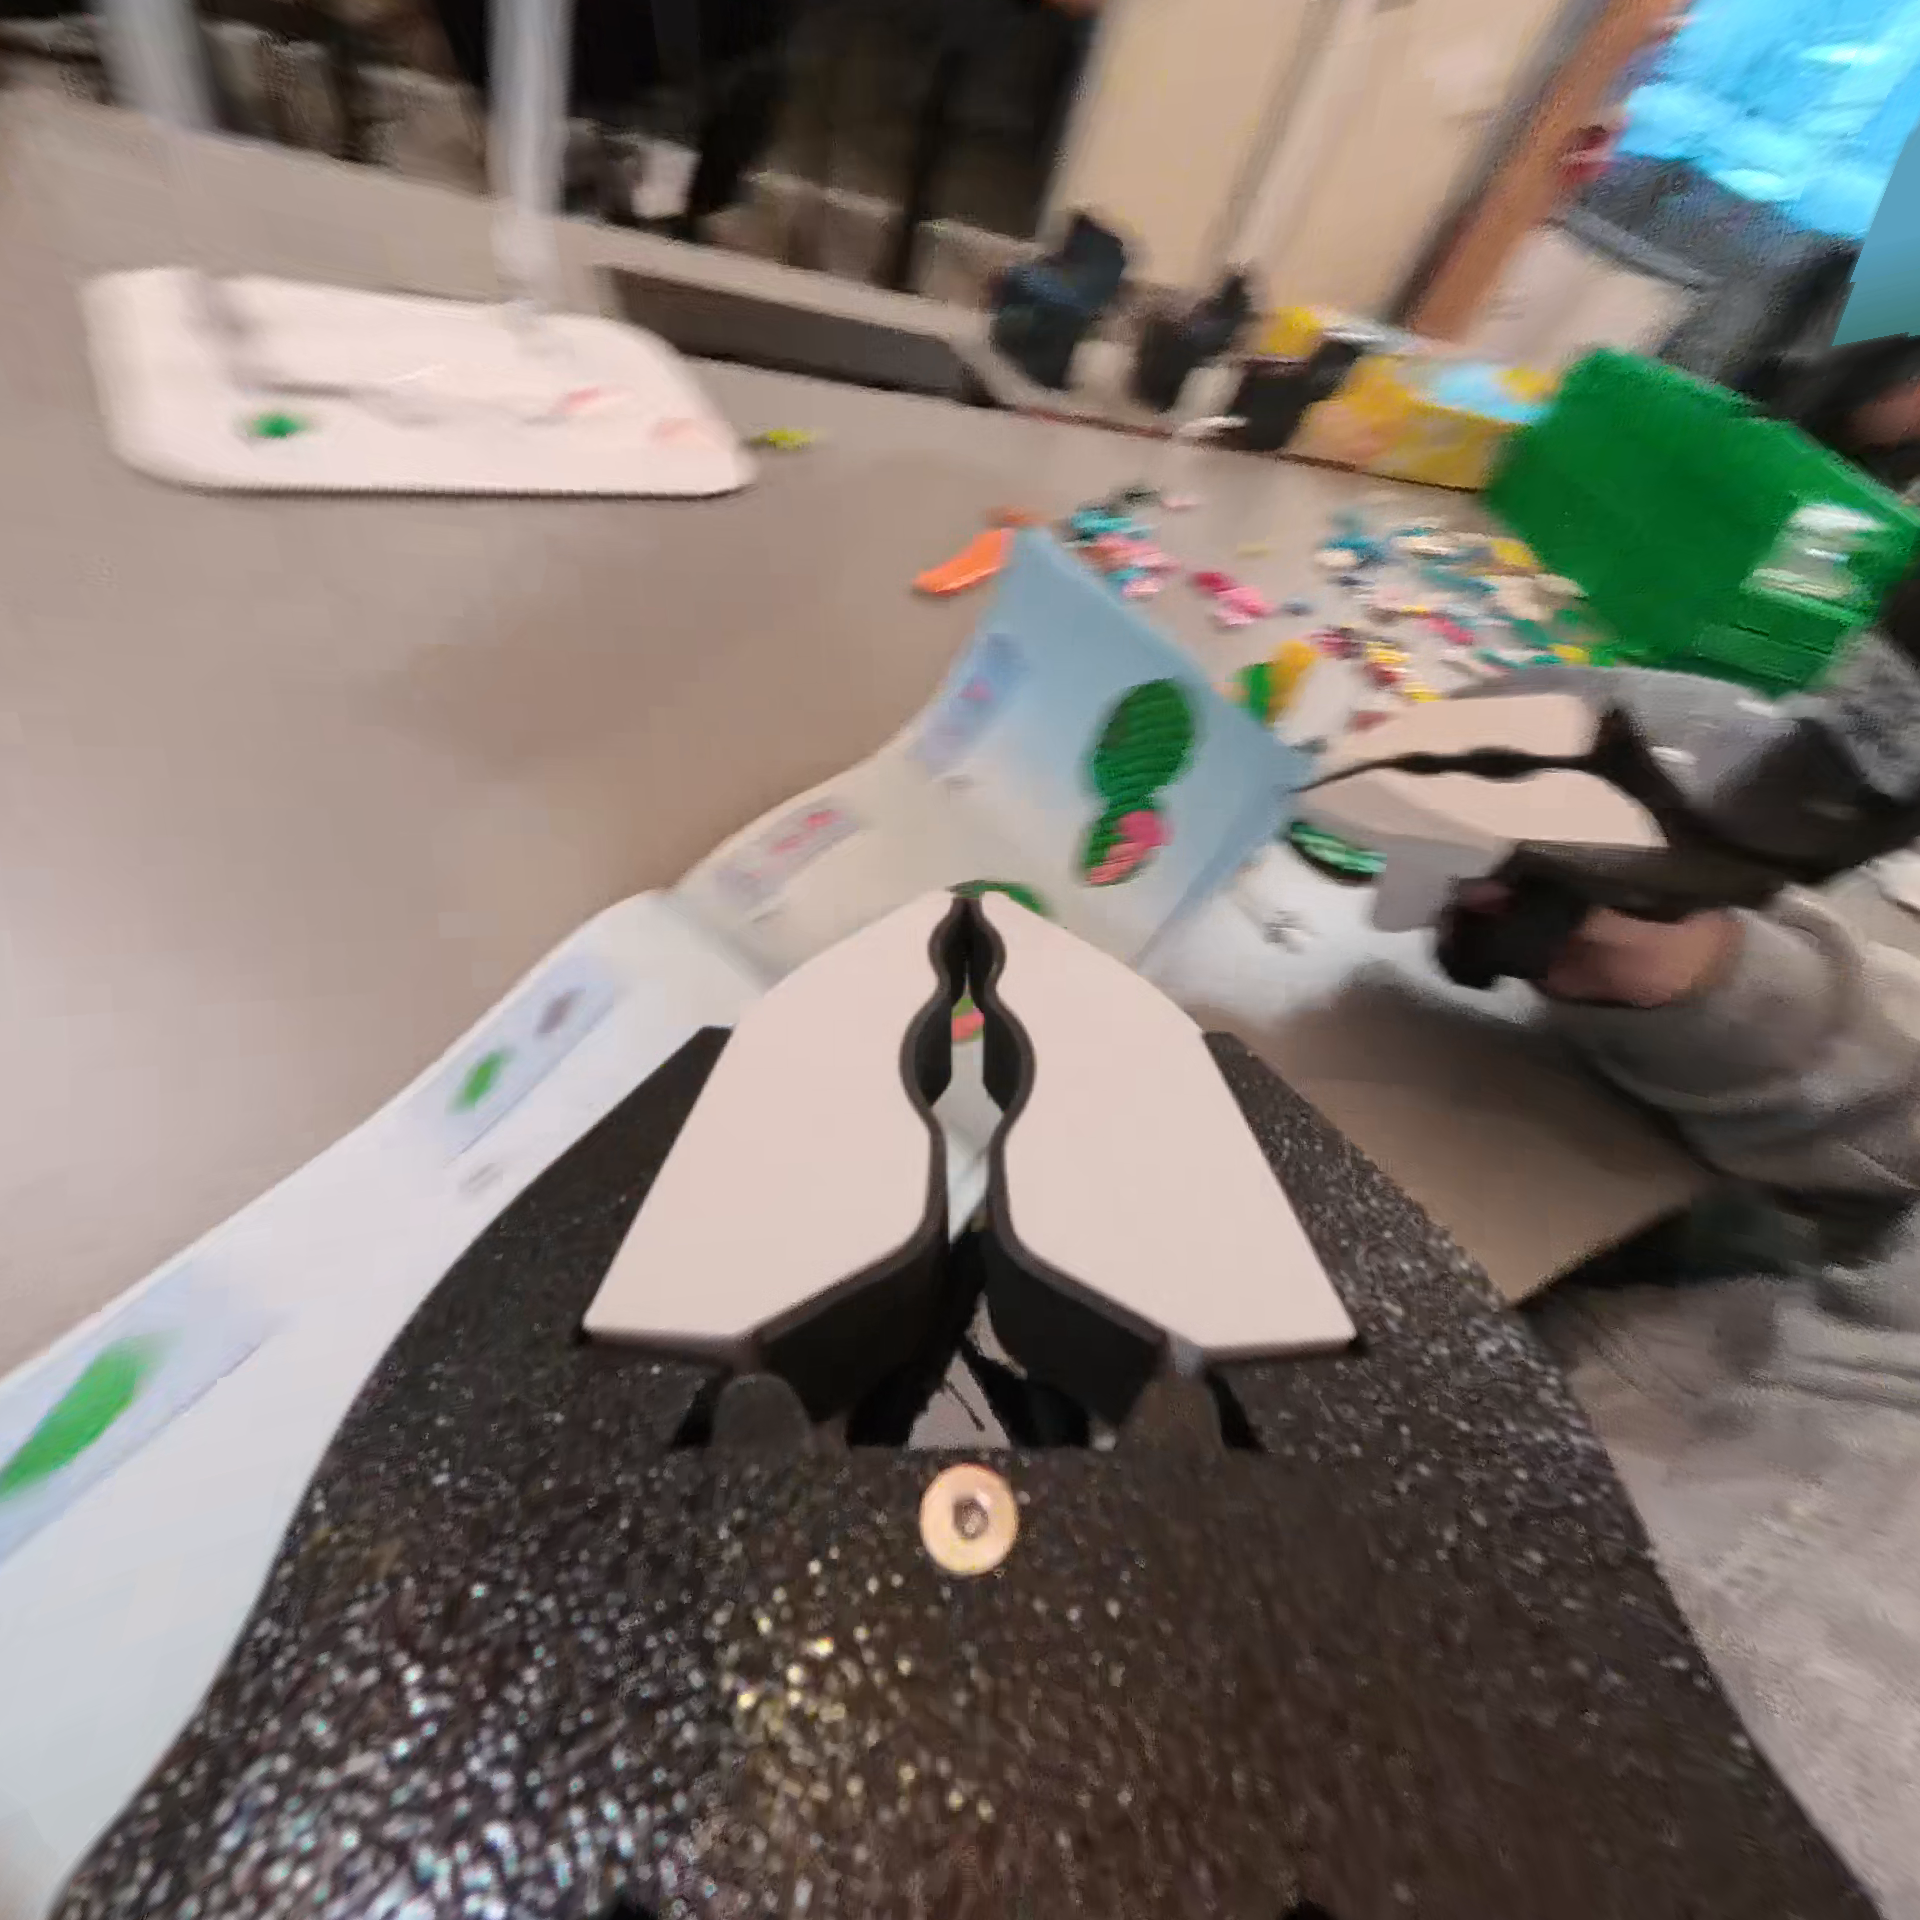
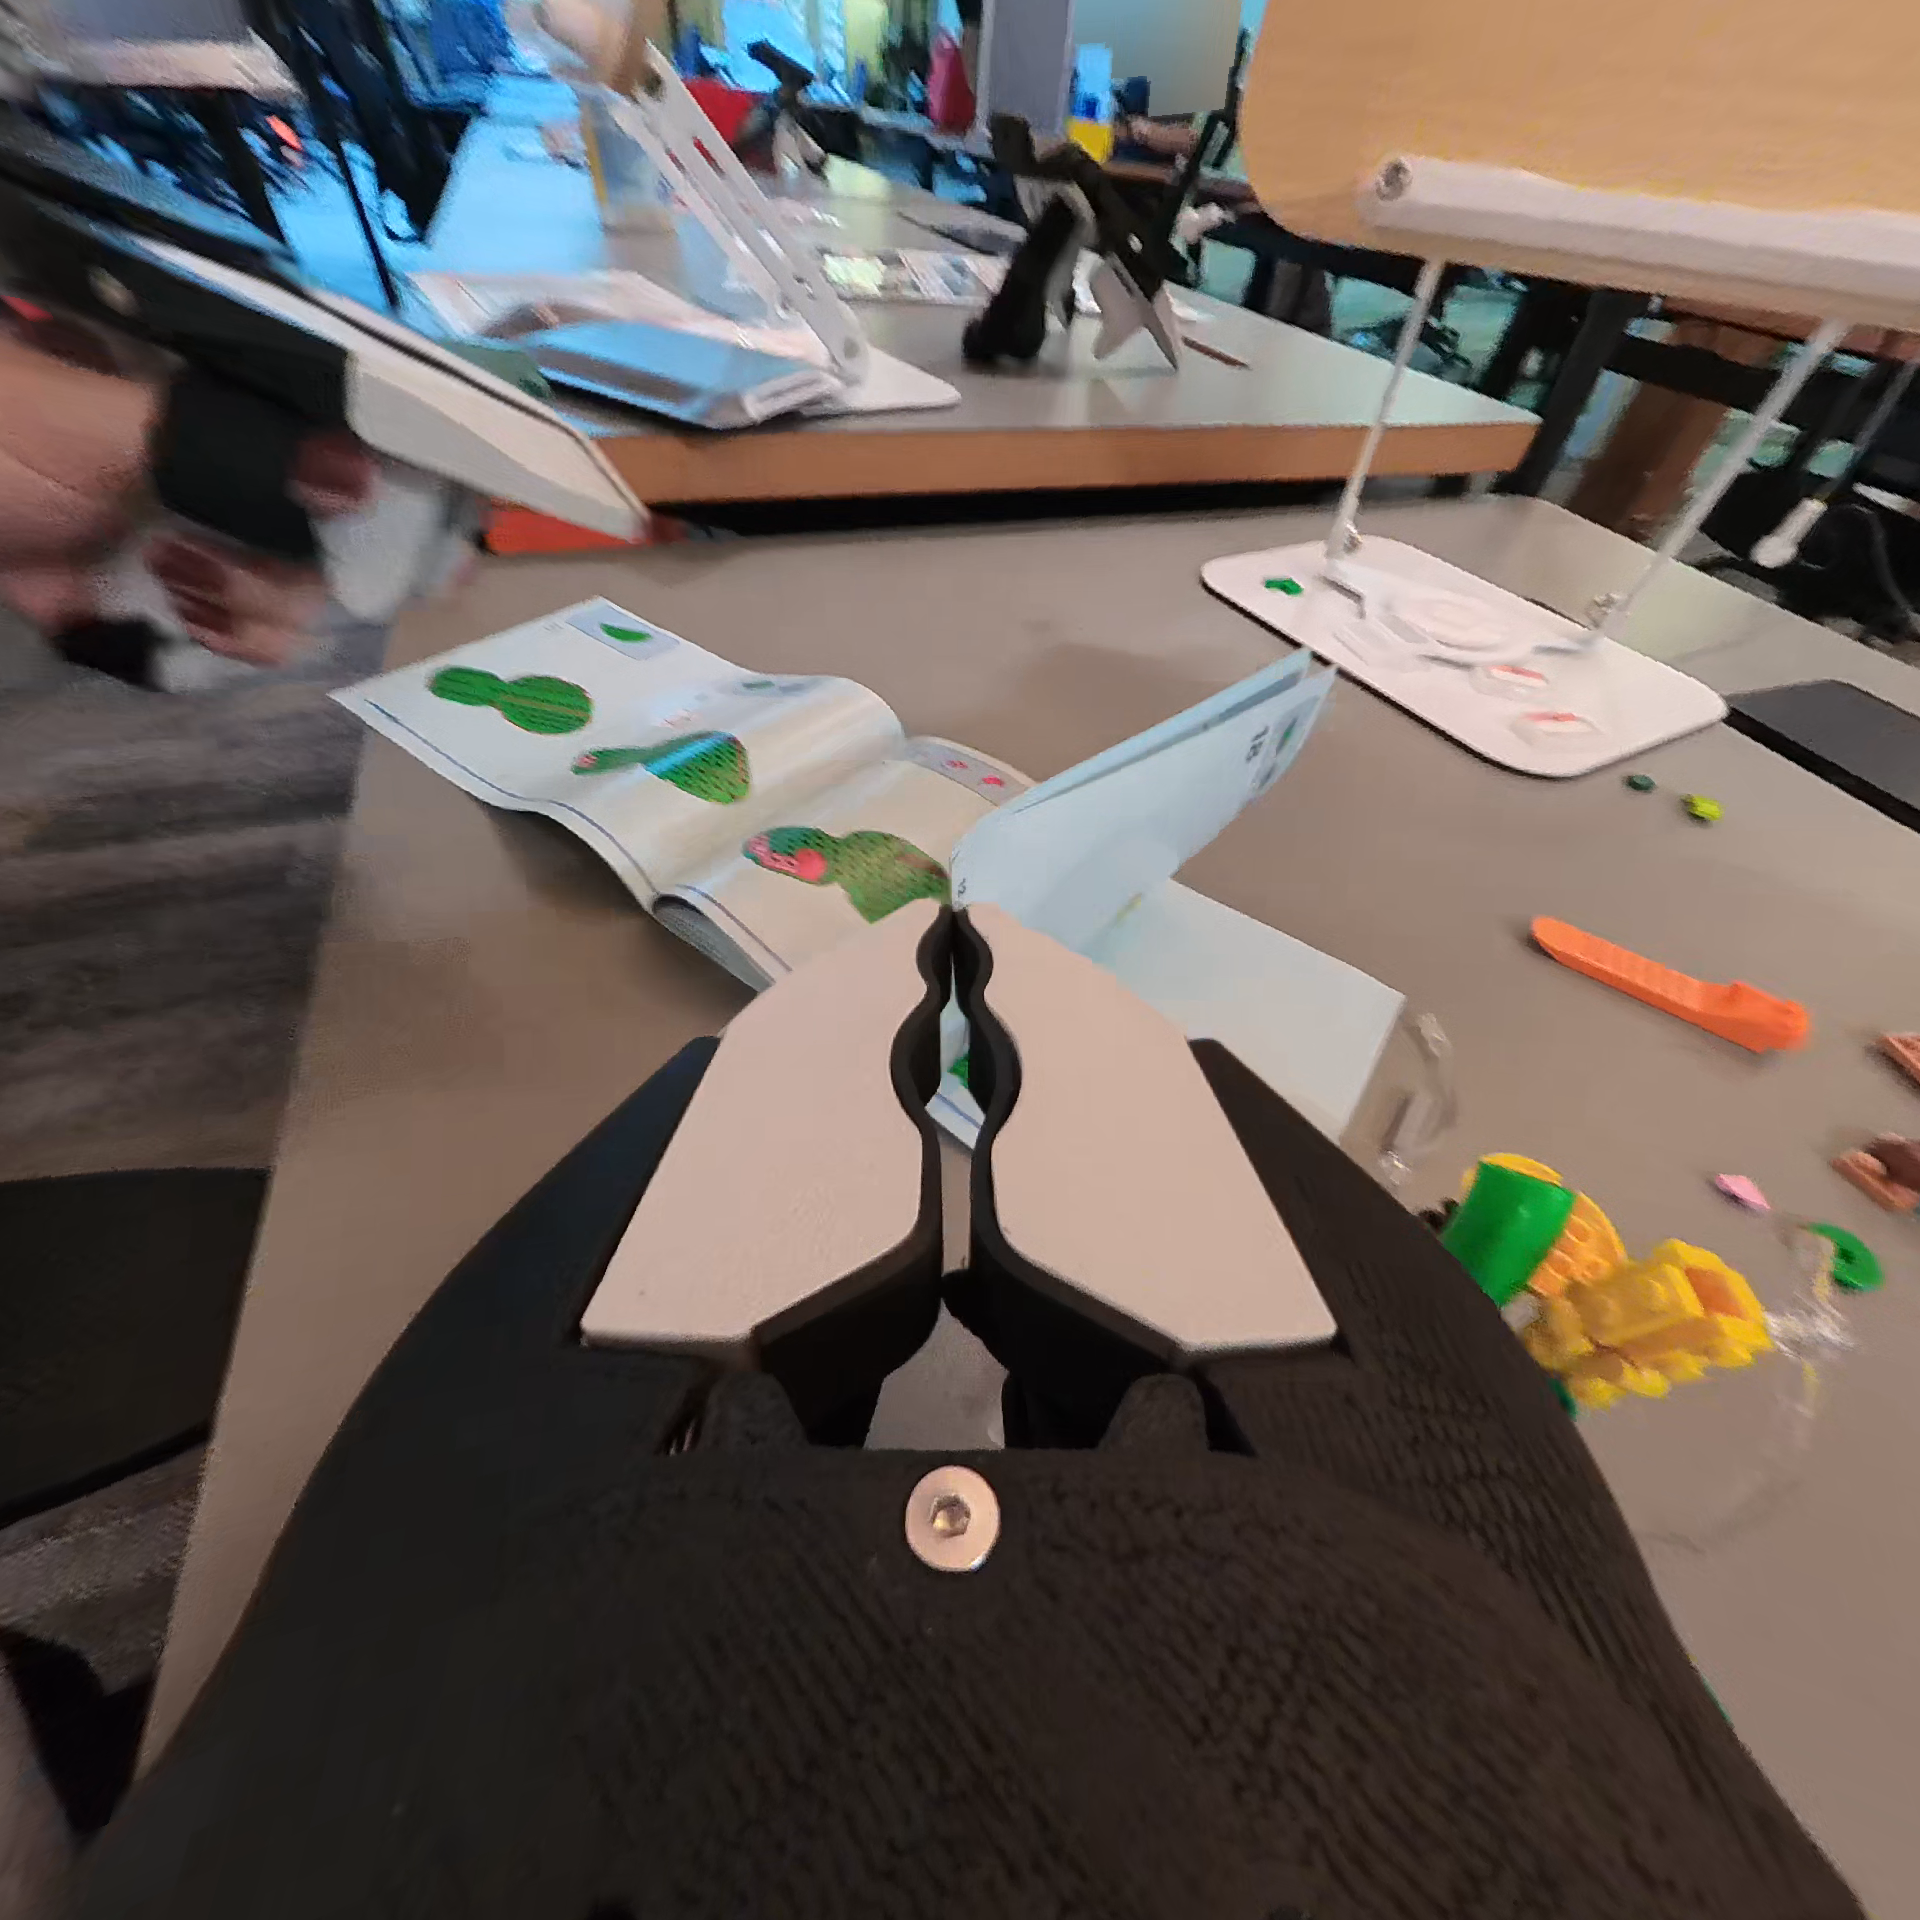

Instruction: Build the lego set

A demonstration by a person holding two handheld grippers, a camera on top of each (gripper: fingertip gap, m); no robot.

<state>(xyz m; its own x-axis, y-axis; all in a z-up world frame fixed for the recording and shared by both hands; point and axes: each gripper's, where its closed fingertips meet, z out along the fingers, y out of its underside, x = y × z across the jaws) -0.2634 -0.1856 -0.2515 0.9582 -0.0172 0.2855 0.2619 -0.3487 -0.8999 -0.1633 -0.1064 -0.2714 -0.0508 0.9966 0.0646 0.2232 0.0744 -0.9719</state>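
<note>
- The right gripper (image 2: 951,914) has its fingers closed on the near corner of one page (image 2: 1122,821). The sheet stands raised, running off toward 1 o'clock.
- That page belongs to an open booklet (image 2: 665,748) lying flat on the grey table (image 2: 1143,582), spread toward 11 o'clock from the right fingertips.
- The left gripper (image 1: 966,909) has its jaws closed with nothing between them, and it hangs above the booklet's left side.
- By my reckoning the page is light, thin and floppy. It looks glossy and so probably slick, and it could crease or tear near the spine. A pinch at an outer corner suits it best.
- An orange tool (image 2: 1662,997) lies at 3 o'clock and a yellow-and-green brick model (image 2: 1590,1288) at 4 o'clock, both apart from the booklet.
</note>
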